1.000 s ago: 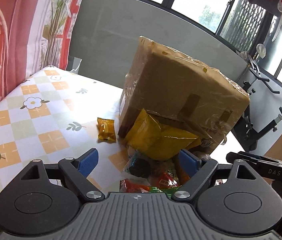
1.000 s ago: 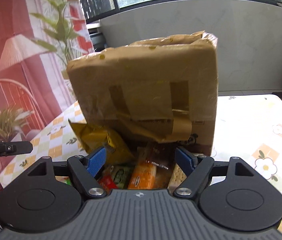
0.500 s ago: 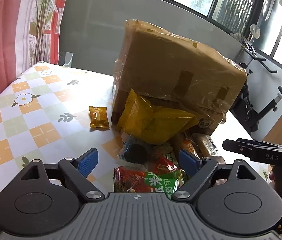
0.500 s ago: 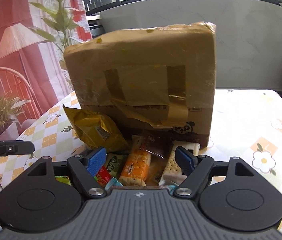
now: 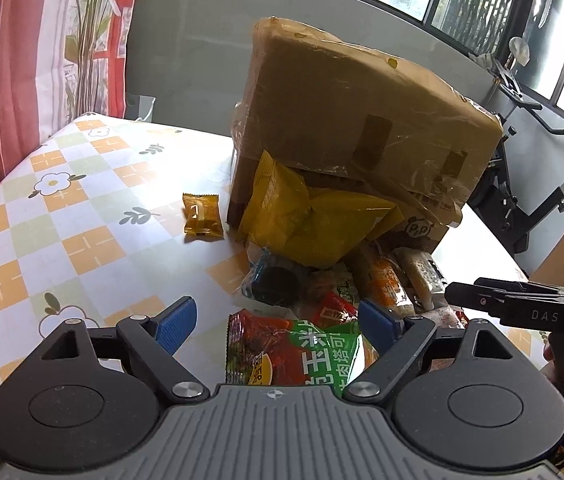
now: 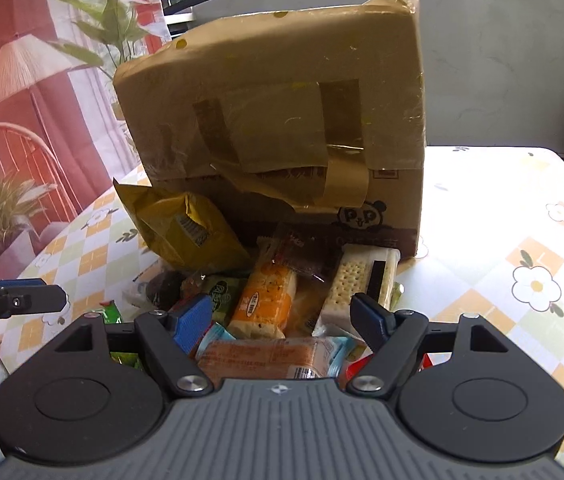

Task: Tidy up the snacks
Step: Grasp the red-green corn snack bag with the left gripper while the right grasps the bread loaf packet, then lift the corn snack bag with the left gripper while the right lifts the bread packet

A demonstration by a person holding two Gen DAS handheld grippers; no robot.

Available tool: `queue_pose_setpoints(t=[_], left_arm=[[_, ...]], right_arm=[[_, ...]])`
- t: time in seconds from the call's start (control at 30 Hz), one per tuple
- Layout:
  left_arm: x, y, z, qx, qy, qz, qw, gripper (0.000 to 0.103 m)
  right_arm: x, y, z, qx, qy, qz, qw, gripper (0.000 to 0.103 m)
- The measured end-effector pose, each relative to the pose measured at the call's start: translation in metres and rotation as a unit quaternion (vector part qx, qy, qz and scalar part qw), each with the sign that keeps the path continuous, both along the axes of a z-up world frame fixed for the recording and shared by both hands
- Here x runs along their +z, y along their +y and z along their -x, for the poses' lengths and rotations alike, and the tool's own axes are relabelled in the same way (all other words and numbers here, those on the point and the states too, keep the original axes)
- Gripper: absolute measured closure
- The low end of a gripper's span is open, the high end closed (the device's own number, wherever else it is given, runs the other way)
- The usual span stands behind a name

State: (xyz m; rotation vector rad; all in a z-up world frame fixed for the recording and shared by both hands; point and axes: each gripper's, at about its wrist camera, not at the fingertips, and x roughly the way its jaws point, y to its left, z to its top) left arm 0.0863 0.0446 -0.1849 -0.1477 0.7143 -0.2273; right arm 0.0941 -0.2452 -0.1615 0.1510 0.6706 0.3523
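- The snacks lie in a loose heap on the tabletop (image 5: 81,208), spilled against the front of a taped cardboard box (image 5: 354,128) that stands behind them; the heap touches the box's lower edge.
- The left claw (image 5: 277,322) is spread wide and holds nothing; the red-and-green corn snack bag (image 5: 294,354) lies just below and between its blue pads, which do not press on it.
- The right claw (image 6: 279,318) is also spread wide and empty, poised over an orange cracker pack (image 6: 265,300) and a tan wafer pack (image 6: 269,356), with a white biscuit pack (image 6: 358,284) just beside its right pad.
- The big yellow bag (image 5: 310,220) leans on the box. It looks puffed and light, likely full of air, so a squeeze across its belly would probably crush what is inside; a pinch on the crimped top seam seems safer.
- The corn snack bag is glossy film and probably slippery and soft; gripping a sealed end rather than the flat face should keep it from sliding out.
- The cracker and biscuit packs look stiffer and brick-like, but their contents are likely brittle; a light grip across the narrow width would suit.
- A small orange sachet (image 5: 201,216) lies alone on the tabletop, apart from the heap and near the box's left corner. It lies flat, so it may be hard to get a pad under; an edge pinch seems best.
- A dark round snack in clear wrap (image 5: 271,286) sits in the heap below the yellow bag; what it is I cannot tell.
- The packs overlap, so lifting one may drag its neighbours.
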Motion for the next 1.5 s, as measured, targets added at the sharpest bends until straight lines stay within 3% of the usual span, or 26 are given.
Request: queue_pose_setpoints(t=[0.33,0.7,0.87,1.0,1.27,1.33,1.4,1.5], left_arm=[[-0.004,0.0,0.013,-0.009,-0.006,0.012,0.9999,0.012],[-0.023,-0.011,0.006,-0.024,0.04,0.003,0.9989,0.011],[-0.033,-0.006,0.003,-0.018,0.059,0.028,0.9977,0.008],[-0.04,-0.009,0.0,-0.016,0.071,0.024,0.9971,0.005],[-0.053,-0.013,-0.005,-0.037,0.092,0.044,0.9941,0.003],[-0.054,-0.011,-0.004,-0.038,0.093,0.051,0.9936,0.006],[-0.05,-0.012,-0.001,-0.052,0.083,0.059,0.9935,0.026],[-0.046,-0.017,0.002,-0.063,0.07,0.042,0.9947,0.028]], right_arm=[[-0.001,0.007,0.012,0.009,-0.006,0.003,1.0,0.024],[-0.015,0.004,0.015,0.008,0.018,0.009,1.0,0.024],[-0.019,0.012,0.017,0.021,0.026,0.023,0.999,0.024],[-0.024,0.019,0.018,0.029,0.034,0.032,0.998,0.014],[-0.03,0.029,0.018,0.038,0.044,0.046,0.997,0.013],[-0.031,0.03,0.017,0.038,0.045,0.049,0.997,0.013],[-0.032,0.03,0.016,0.038,0.045,0.053,0.997,0.013],[-0.032,0.033,0.016,0.039,0.043,0.059,0.997,0.013]])
